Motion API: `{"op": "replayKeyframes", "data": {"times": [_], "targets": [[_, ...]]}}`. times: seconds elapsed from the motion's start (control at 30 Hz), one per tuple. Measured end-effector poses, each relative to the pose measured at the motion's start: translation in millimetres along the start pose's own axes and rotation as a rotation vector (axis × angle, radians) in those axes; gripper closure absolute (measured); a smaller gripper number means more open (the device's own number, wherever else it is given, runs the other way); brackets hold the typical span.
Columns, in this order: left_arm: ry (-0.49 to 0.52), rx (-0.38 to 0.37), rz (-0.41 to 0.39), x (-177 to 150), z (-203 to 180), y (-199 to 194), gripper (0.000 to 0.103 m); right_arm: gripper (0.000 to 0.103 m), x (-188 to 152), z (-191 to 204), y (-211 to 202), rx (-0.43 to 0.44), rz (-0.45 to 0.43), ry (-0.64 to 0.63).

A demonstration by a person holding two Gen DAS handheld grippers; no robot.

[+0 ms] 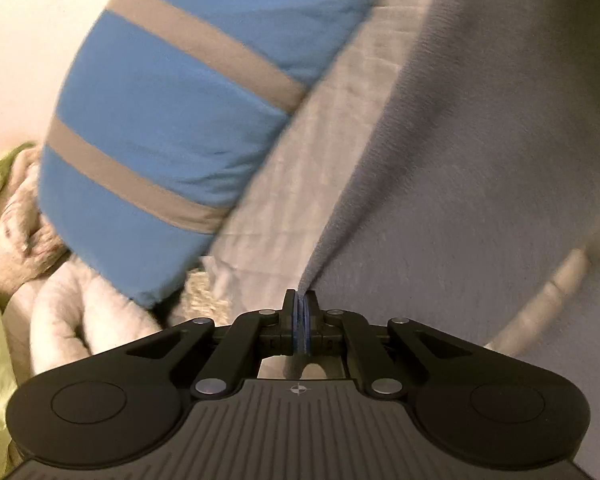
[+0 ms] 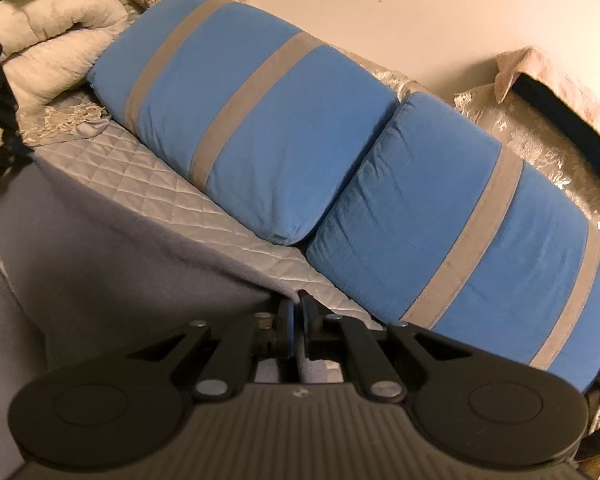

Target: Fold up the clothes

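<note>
Grey cloth (image 1: pixel 440 152) sits pinched by its edge in both the clenched left gripper (image 1: pixel 301 312) and right gripper (image 2: pixel 299 312) — uneven pulling risks slipping the thin hold.

Left tool (image 1: pixel 301 307): matte black body, ribbed grey-black top plate with small white crosshair mark at front centre; two round black discs at outer corners, each with raised circle; angular black linkage arms joined by silver round-head screws; blue pads on inner finger faces

Right tool (image 2: pixel 299 312): same build, black ribbed plate, small pale mark at front edge, twin round discs, silver screws on linkage, blue pads on black fingers

Black framework of left tool also at left edge of right wrist view
</note>
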State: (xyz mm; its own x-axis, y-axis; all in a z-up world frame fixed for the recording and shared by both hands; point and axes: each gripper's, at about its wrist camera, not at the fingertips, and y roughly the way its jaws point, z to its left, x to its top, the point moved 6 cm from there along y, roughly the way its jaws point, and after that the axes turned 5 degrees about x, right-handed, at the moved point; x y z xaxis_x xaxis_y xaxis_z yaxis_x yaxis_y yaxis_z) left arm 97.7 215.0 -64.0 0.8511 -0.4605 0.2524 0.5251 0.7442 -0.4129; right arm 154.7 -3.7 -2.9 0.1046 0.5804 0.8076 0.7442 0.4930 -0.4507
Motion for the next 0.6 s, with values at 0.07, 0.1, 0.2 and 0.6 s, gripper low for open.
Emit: {"op": "replayKeyframes", "data": {"times": [0.07, 0.1, 0.2, 0.6], "targets": [[-0.029, 0.049, -0.006, 11.0, 6.3, 12.7, 0.099, 0.078, -0.5, -1.9, 11.2, -0.009, 0.009, 0.008], [-0.035, 0.079, -0.008, 15.8, 7.8, 19.4, 0.097, 0.067, -1.0, -2.7, 16.5, -0.02, 0.015, 0.009], [-0.025, 0.13, 0.018, 22.8, 5.0, 36.7, 0.087, 0.039, -4.7, -4.5, 24.5, -0.048, 0.045, 0.012], [-0.311, 0.084, 0.096, -14.0, 44.1, 24.8, 0.031, 0.003, -10.4, -12.3, -5.0, -0.052, 0.044, 0.14]]}}
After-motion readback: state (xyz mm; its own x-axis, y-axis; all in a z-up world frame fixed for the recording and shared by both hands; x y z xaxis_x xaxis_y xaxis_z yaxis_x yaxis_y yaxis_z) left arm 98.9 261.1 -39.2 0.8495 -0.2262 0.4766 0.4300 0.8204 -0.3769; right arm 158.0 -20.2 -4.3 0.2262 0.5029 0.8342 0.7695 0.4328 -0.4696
